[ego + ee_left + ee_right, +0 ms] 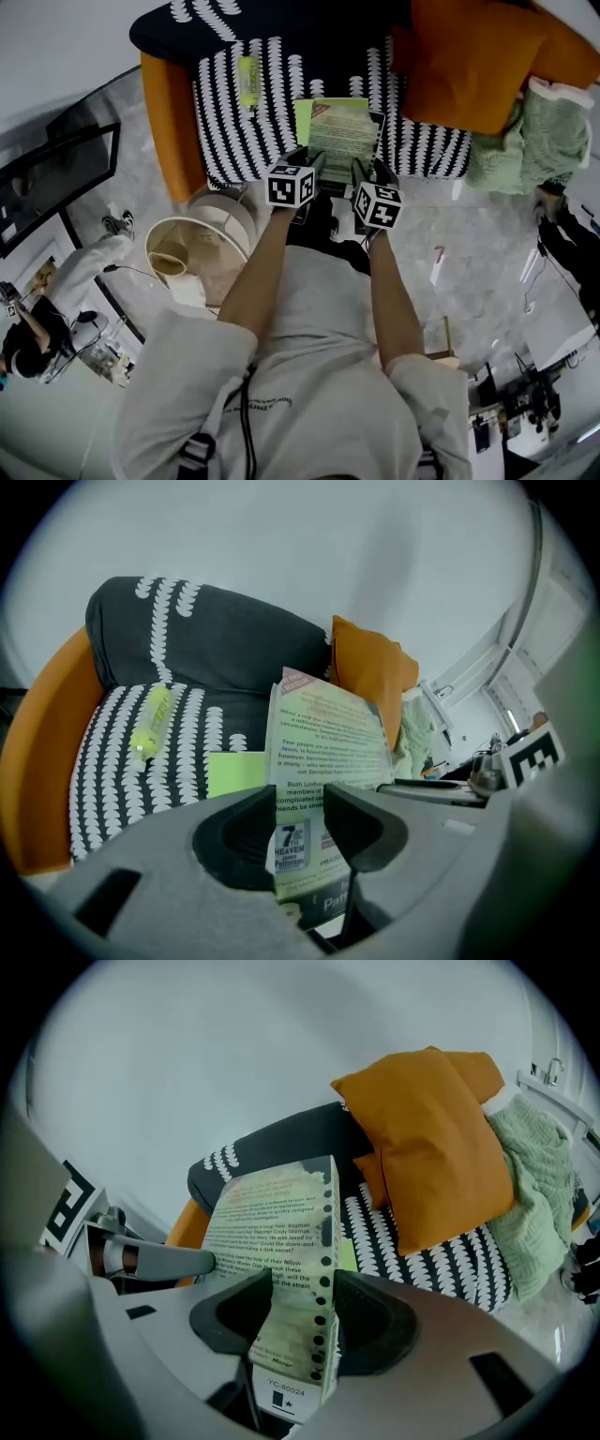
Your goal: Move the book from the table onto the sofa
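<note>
Both left gripper [300,806] and right gripper [302,1290] clamp the book [342,136] over sofa [225,131].

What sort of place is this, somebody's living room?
Probably a staged living-room corner in a lab or studio: a patterned sofa with an orange cushion, but equipment crowds the bare floor around it.

1 book [342,136], 1 sofa [244,141], 1 yellow tube [247,80], 1 green blanket [525,141].

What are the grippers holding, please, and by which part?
The book, by its near edge: left gripper on the left part, right gripper on the right.
</note>
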A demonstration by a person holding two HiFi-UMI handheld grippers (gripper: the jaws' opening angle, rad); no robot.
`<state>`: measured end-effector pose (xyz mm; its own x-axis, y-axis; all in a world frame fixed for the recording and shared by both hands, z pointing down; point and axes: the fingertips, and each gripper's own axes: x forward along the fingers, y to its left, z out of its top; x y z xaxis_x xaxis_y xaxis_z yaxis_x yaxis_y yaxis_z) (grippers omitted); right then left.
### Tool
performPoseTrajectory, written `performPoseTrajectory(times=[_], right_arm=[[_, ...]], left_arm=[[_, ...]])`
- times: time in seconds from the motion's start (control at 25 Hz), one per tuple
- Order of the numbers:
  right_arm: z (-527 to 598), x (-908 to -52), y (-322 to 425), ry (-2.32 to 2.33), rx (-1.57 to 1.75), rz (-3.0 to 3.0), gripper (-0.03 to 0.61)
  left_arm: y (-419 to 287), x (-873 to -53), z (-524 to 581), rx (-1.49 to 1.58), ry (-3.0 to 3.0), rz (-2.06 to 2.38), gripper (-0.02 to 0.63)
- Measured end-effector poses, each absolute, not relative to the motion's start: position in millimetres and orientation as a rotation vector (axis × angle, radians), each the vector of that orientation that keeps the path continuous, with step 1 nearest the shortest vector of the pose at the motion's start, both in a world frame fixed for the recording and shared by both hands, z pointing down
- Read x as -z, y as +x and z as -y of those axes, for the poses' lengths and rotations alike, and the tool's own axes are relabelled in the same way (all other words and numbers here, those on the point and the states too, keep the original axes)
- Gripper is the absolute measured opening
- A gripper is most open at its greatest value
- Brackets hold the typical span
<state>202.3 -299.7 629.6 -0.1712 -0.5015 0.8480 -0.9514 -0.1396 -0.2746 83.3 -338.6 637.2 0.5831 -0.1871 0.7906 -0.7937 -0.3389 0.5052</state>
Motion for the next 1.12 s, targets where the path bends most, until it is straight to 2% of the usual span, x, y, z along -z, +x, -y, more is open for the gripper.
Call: performPoseTrajectory(times=[0.56, 1.12], right_arm=[[355, -667, 192, 1.550, -1.206, 1.721, 0.209], [380, -751, 173, 1.487, -1.216, 1.802, 0.209]], left_arm=[[70, -677, 378, -0.806, 1.764, 0.832, 0.166], [50, -757, 395, -0.815, 1.713, 0.860, 0.166]])
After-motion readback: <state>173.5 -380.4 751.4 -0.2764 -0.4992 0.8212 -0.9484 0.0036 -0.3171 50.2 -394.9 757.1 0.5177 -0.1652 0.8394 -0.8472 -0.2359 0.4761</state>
